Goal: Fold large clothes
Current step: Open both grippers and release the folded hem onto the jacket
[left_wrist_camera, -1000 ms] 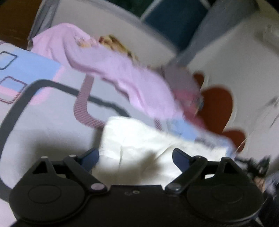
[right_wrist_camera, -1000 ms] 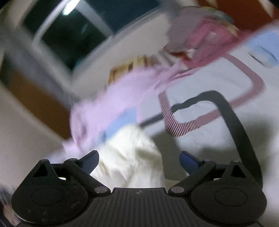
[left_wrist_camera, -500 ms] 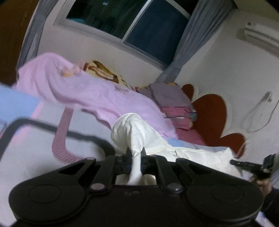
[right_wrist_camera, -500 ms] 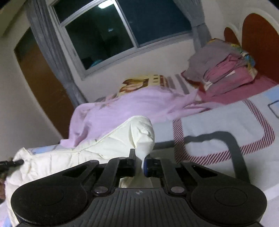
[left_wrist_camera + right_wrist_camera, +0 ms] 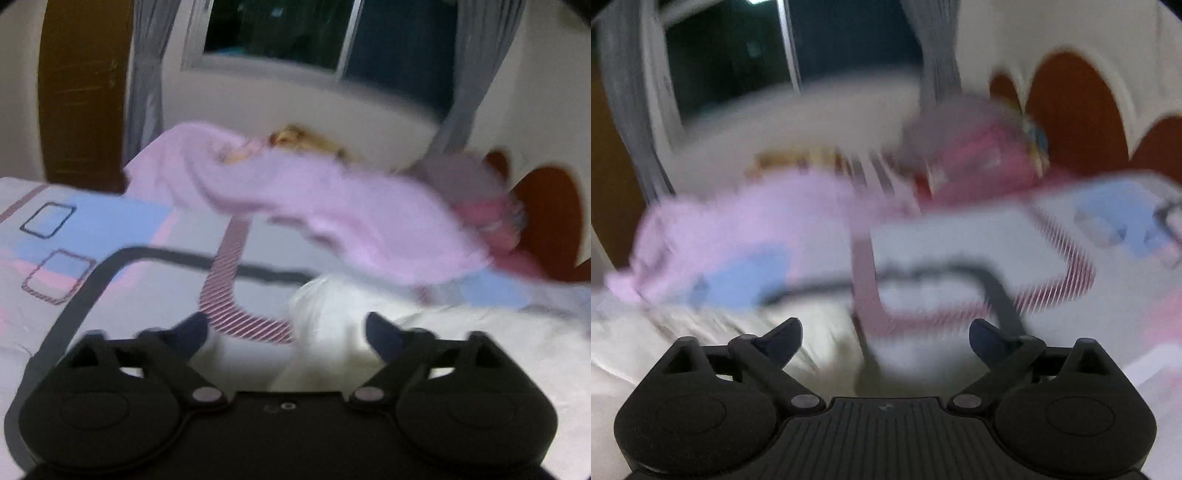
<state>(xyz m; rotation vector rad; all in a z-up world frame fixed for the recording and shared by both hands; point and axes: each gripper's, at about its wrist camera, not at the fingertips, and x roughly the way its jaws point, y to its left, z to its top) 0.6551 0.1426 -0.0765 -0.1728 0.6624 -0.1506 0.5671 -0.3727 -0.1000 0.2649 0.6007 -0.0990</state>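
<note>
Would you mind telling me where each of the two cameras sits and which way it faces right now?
Left wrist: on the left gripper, looking along its open fingers over the bed toward the window; cream garment just ahead, pink cloth beyond.
Right wrist: on the right gripper, also open, facing the window and headboard; cream garment lower left.
Both views show the bed, cream garment, pink cloth and window; both are blurred.

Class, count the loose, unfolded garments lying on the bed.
2. The cream garment lies nearest, between the open left gripper's fingers; the lilac garment sprawls behind it. The blurred folded pile may hide others.
</note>
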